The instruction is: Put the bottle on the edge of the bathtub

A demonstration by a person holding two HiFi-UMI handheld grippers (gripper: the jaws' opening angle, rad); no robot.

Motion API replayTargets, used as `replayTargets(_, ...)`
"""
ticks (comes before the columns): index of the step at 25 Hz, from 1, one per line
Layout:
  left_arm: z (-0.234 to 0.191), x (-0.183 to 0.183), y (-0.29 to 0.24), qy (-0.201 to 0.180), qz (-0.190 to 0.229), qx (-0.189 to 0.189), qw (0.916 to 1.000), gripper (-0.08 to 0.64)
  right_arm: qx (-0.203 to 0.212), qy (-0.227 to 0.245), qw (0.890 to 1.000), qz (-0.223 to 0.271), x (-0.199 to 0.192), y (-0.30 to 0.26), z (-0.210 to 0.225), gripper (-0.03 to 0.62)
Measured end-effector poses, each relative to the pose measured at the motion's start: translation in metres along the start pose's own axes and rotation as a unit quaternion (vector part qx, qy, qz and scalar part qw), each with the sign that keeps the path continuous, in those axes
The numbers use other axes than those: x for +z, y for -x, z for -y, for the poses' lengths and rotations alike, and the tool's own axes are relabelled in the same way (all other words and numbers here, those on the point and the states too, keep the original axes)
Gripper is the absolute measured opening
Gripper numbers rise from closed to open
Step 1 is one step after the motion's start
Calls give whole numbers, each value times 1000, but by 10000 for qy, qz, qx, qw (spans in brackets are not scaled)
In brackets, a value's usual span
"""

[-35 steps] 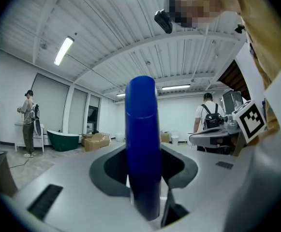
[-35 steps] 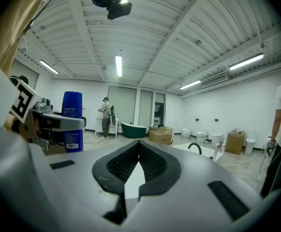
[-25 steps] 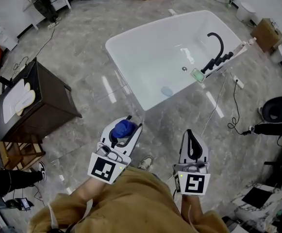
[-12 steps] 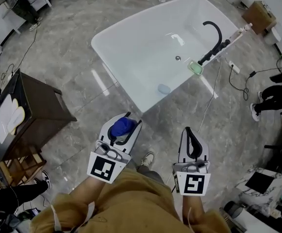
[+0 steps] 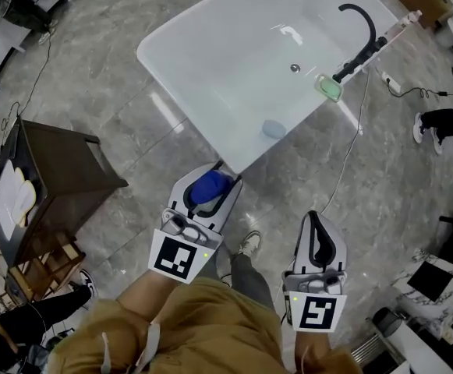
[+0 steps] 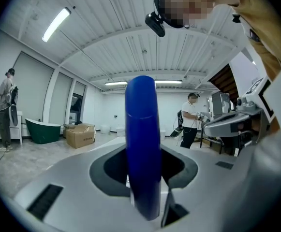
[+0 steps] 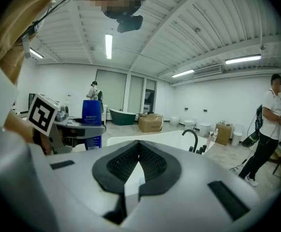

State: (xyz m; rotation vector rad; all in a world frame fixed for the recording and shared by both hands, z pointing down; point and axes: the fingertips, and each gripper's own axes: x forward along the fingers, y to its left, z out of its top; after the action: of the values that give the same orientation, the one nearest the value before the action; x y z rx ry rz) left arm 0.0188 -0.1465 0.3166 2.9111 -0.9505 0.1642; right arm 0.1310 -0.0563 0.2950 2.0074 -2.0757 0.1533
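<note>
A blue bottle (image 5: 207, 187) stands upright between the jaws of my left gripper (image 5: 213, 176), which is shut on it. In the left gripper view the bottle (image 6: 142, 144) fills the middle, rising above the grey jaws. The left gripper hangs over the floor just short of the near corner of the white bathtub (image 5: 181, 92). My right gripper (image 5: 313, 218) is lower right of it, over the floor, shut and empty. The right gripper view shows its black pads (image 7: 139, 164) together, the bottle (image 7: 92, 116) at left and the bathtub (image 7: 150, 137) ahead.
A black faucet (image 5: 360, 31) and a green soap dish (image 5: 329, 89) sit on the tub's right rim. A small blue object (image 5: 273, 128) lies inside the tub. A dark wooden cabinet (image 5: 54, 181) stands at left. A cable (image 5: 351, 150) runs over the floor; a bystander's shoe (image 5: 423, 128) is at right.
The bathtub has come nearer and its near corner now lies just ahead of the left gripper, which moved forward with the bottle. The right gripper sits lower in the picture.
</note>
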Motion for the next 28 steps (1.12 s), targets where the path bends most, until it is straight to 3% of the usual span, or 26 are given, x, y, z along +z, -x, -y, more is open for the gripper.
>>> replayTargets(19, -23, -154, -98, -38, -315, -191, 9993, 147, 98, -183, 9983, -535, -104, -51, 10, 5)
replayTargets(28, -23, -211, -132, -273, -413, -330, 9982, 147, 8, -275, 9972, -694, -146, -61, 20, 5)
